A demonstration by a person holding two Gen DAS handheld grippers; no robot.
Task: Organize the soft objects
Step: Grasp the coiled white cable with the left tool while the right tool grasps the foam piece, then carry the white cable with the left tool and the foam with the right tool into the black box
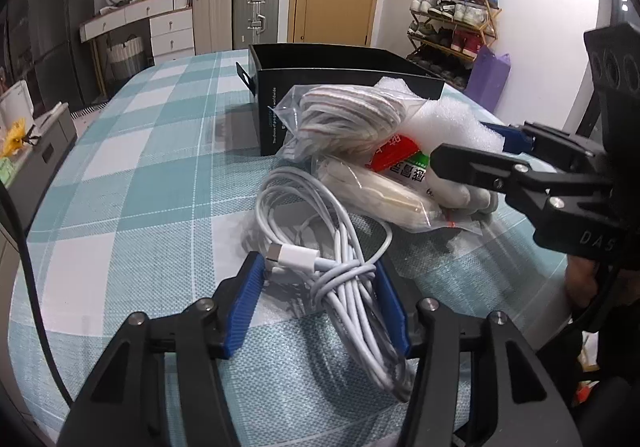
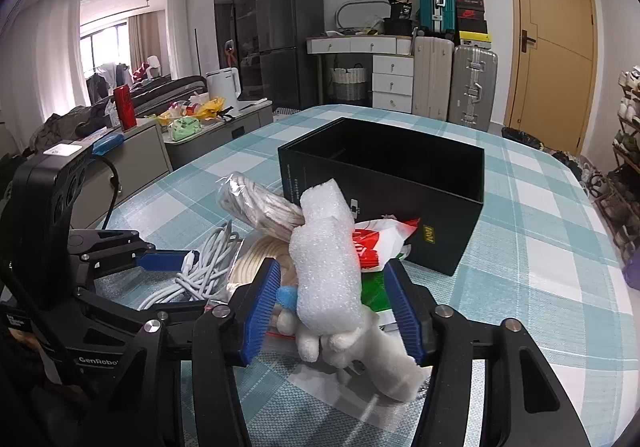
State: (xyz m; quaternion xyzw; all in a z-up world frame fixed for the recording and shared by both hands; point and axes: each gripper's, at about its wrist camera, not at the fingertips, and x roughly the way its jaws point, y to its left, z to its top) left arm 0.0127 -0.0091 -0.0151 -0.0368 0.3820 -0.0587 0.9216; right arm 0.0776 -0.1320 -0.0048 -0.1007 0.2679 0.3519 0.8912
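A coiled white USB cable (image 1: pixel 344 279) lies on the checked tablecloth. My left gripper (image 1: pixel 320 287) is shut on it, a blue pad touching each side of the coil; the left gripper (image 2: pixel 160 263) also shows at the left edge of the right wrist view. A white plush toy (image 2: pixel 360 347) with a white foam piece (image 2: pixel 326 267) leaning over it sits between the pads of my right gripper (image 2: pixel 332 311), which press on the plush. From the left wrist view, the right gripper (image 1: pixel 480 155) reaches in over the foam piece (image 1: pixel 448 123). An open black box (image 2: pixel 384 183) stands behind the pile.
Two clear bags of pale rope (image 1: pixel 344 119) (image 1: pixel 376 191) and a red, white and green packet (image 2: pixel 376 243) lie heaped between the cable and the black box (image 1: pixel 340 67). The table's left edge (image 1: pixel 24 231) is close, with low cabinets beyond. A hand (image 1: pixel 580 279) holds the right gripper.
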